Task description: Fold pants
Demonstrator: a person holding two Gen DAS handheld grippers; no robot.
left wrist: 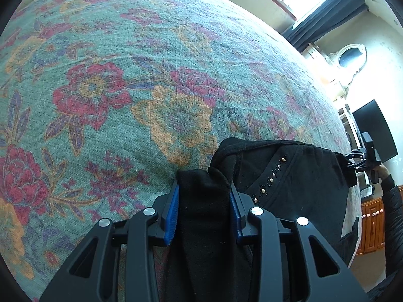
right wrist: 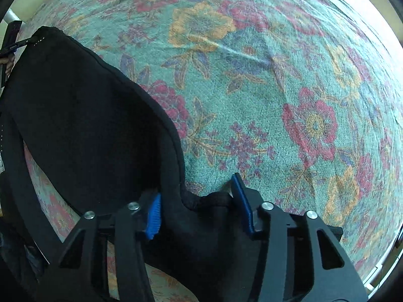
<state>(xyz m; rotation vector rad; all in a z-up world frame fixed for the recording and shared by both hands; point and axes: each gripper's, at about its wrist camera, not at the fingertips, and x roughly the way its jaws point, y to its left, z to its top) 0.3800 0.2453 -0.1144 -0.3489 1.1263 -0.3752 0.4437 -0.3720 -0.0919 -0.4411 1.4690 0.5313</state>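
**Pants held between two grippers above the bed**

The left gripper (left wrist: 204,209) pinches a bunched edge of the black pants (left wrist: 289,176) between its blue pads (left wrist: 172,216). The right gripper (right wrist: 199,211) has its fingers clamped on another thick fold of the same cloth. The pants hang stretched between them over the floral bedspread (left wrist: 113,75) (a line of small studs shows near the waist). In the left view the right gripper (left wrist: 362,162) appears at the far edge of the cloth.
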